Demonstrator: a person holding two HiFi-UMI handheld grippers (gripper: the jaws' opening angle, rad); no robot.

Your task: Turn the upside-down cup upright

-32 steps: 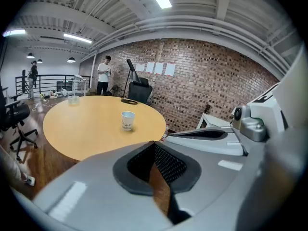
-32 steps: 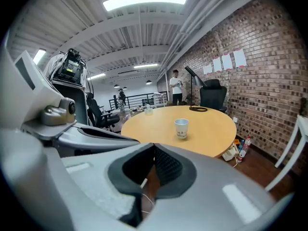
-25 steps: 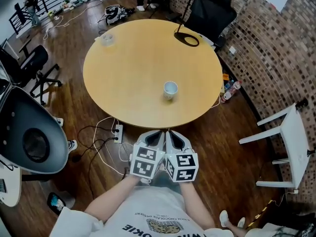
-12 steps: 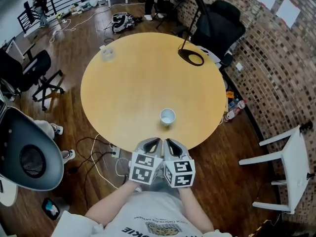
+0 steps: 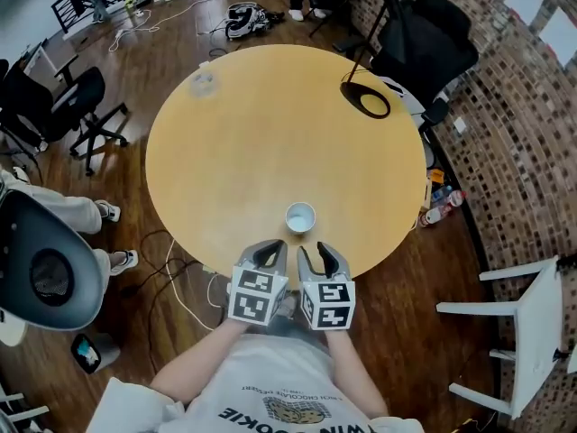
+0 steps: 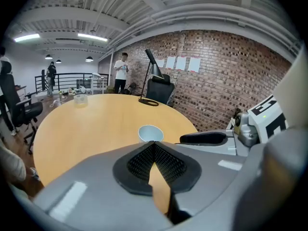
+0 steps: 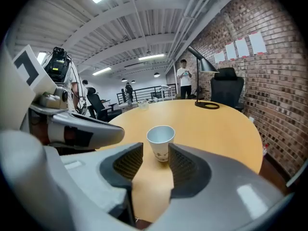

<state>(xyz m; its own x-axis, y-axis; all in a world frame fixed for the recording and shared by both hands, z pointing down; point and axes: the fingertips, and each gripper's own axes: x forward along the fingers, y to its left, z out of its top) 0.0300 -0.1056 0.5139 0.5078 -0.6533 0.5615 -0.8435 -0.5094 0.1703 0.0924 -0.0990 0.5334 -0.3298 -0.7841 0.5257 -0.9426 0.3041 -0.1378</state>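
While the right gripper [image 7: 156, 160] has its jaws opening, I see only bare tabletop between the ribbed pads. The cup [image 7: 161, 143] shows through that gap but stands ahead of the fingertips, untouched. On the left gripper [image 6: 154, 145] the jaws are together, pads meeting at the tips with nothing in them.

From the head view both tools sit side by side over the near rim of the round table [image 5: 225, 152], their marker cubes close together. The white paper cup stands just beyond them, mouth up, close to that near edge and slightly nearer the right tool's line than the left's.

Around the cup the wood is bare on every side, so the open surface runs wide to the left, right and far side. A black lamp base [image 5: 365, 100] sits by the far right rim, and a small clear container [image 5: 203, 81] by the far left rim, both well apart from the cup.

Off the table, a black office chair [image 5: 54, 106] stands to the left, a white chair [image 5: 532, 323] to the right by the brick wall [image 5: 523, 106], and cables [image 5: 176, 269] trail on the floor below the near left edge.
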